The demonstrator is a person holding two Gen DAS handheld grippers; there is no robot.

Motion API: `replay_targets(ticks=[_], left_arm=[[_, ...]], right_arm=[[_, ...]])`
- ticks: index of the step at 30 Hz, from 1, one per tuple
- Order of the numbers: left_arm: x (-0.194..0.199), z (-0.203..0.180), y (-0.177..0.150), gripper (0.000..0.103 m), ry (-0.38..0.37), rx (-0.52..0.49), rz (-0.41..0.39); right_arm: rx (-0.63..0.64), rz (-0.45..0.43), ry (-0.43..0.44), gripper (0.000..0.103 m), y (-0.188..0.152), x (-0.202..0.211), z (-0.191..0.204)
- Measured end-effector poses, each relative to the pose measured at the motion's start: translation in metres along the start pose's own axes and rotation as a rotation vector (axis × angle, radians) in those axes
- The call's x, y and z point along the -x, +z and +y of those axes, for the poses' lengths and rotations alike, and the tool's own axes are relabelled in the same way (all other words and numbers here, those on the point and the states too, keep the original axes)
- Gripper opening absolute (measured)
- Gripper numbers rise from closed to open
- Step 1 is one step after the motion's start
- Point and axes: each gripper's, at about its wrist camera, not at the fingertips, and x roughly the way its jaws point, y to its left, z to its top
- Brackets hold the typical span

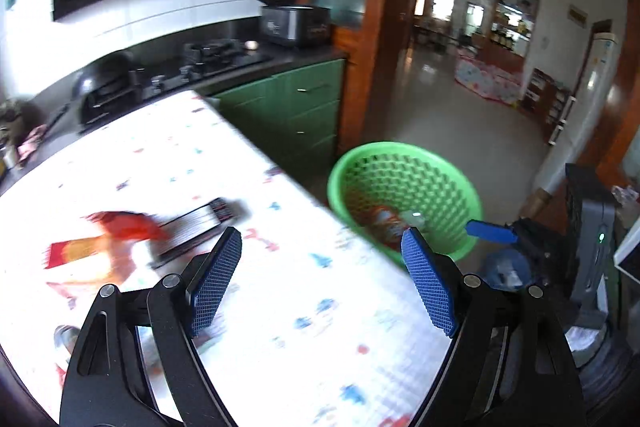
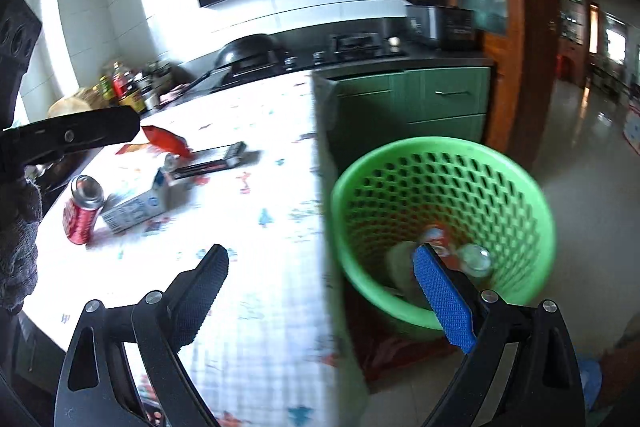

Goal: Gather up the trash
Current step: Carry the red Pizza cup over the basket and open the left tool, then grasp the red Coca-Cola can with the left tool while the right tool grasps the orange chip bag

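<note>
My left gripper (image 1: 322, 241) has its jaws wide apart with nothing between them, hanging over the lower middle of the left wrist view above the worktop (image 1: 248, 307), which wears a white cloth with small coloured prints. My right gripper (image 2: 320, 259) also has its jaws spread and empty, straddling the worktop's edge in the lower half of the right wrist view, one finger over the cloth and the blue-padded one in front of the green basket (image 2: 536, 267). That basket stands on the floor just beside the worktop, centre right of both frames, and in its bottom lie a red can (image 2: 436, 235), a clear bottle (image 2: 474, 259) and something pale I cannot identify. Trash still lies on the worktop: in the left of the right wrist view a red soda can (image 2: 82, 213) lies tilted, touching a white and blue carton (image 2: 140, 205); above them sit a red wrapper (image 2: 166, 141) and a flat dark packet (image 2: 212, 163). The left wrist view shows that wrapper and packet blurred at middle left. A grey-gloved hand (image 2: 18, 247) shows at the left edge of the right wrist view. A stove (image 1: 224, 53) and a rice cooker (image 1: 294, 21) stand on the counter behind.
</note>
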Motion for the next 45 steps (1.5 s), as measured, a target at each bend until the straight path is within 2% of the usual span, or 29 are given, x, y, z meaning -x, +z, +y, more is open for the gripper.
replay_targets(ticks=[8,14,20,26,31,35,40,45], left_arm=[[0.064,0.083,-0.035,0.081,0.167,0.048,-0.021],[0.078,0.133,-0.072,0.089,0.255,0.031,0.051],[0.062,0.156,-0.105,0.090,0.252,-0.019,0.147],[0.037,0.171,-0.113,0.091,0.219,-0.068,0.208],[0.029,0.180,-0.116,0.091,0.183,-0.065,0.207],[0.029,0.182,-0.116,0.081,0.161,-0.060,0.187],[0.034,0.180,-0.117,0.080,0.146,-0.057,0.156],[0.041,0.182,-0.118,0.080,0.135,-0.024,0.136]], right_arm=[[0.119,0.032,0.094,0.091,0.017,-0.028,0.071],[0.186,0.062,0.136,0.091,0.026,-0.046,0.108],[0.219,0.105,0.162,0.091,0.031,-0.064,0.134],[0.271,0.134,0.155,0.091,0.035,-0.079,0.153],[0.310,0.153,0.146,0.091,0.045,-0.093,0.160],[0.310,0.148,0.144,0.091,0.061,-0.109,0.163],[0.334,0.129,0.177,0.090,0.089,-0.128,0.177],[0.342,0.128,0.215,0.086,0.117,-0.157,0.196]])
